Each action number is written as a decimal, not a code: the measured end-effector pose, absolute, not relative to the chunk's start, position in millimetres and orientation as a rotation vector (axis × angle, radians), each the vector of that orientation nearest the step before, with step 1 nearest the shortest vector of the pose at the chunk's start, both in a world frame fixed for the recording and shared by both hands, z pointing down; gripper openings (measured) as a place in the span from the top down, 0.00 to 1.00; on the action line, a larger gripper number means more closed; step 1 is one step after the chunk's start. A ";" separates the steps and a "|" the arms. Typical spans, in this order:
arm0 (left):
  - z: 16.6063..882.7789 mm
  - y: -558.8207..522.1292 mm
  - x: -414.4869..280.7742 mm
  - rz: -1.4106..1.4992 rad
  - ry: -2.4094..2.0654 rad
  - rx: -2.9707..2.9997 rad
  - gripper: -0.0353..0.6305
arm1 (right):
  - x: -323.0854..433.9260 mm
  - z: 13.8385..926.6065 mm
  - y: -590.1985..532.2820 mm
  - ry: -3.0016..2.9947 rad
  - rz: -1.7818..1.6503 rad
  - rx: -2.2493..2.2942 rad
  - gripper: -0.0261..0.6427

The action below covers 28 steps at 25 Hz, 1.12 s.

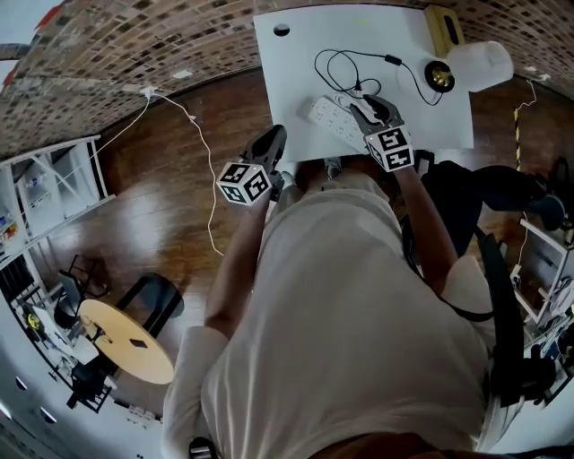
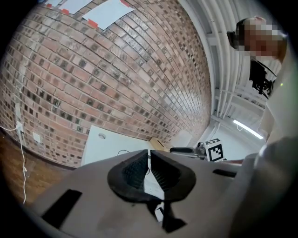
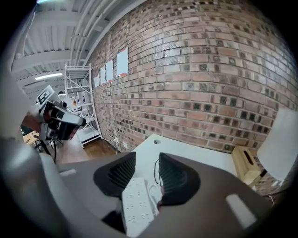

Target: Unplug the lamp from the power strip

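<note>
A white power strip lies on the white table, near its front edge. The lamp's black cord loops behind the strip and runs right to the lamp, which has a white shade and a brass base. My right gripper hovers just above the strip's right end, open, with nothing between its fingers. In the right gripper view the strip shows below the gap of the right gripper. My left gripper hangs off the table's front left, over the floor. In its own view the left gripper is shut and empty.
A wooden tissue box stands at the table's back right, beside the lamp. A white cable trails over the wooden floor from the brick wall. A white shelf stands at left, a dark chair at right.
</note>
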State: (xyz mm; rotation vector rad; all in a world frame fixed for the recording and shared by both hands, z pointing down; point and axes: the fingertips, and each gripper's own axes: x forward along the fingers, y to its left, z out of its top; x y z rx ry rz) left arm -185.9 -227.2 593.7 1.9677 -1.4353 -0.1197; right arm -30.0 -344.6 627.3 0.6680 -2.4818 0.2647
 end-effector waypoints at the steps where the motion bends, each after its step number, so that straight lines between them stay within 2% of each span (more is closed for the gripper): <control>1: 589.6 -220.4 -190.9 -0.120 -1.437 1.979 0.94 | -37.5 622.8 -336.5 -2.484 0.252 0.669 0.73; 14: 572.6 -137.6 -257.0 -0.099 -1.464 2.034 0.94 | -110.8 606.9 -221.9 -2.458 0.143 0.641 0.74; 28: 589.4 -71.1 -259.1 -0.059 -1.411 2.074 0.94 | -105.6 616.5 -139.3 -2.432 0.173 0.680 0.75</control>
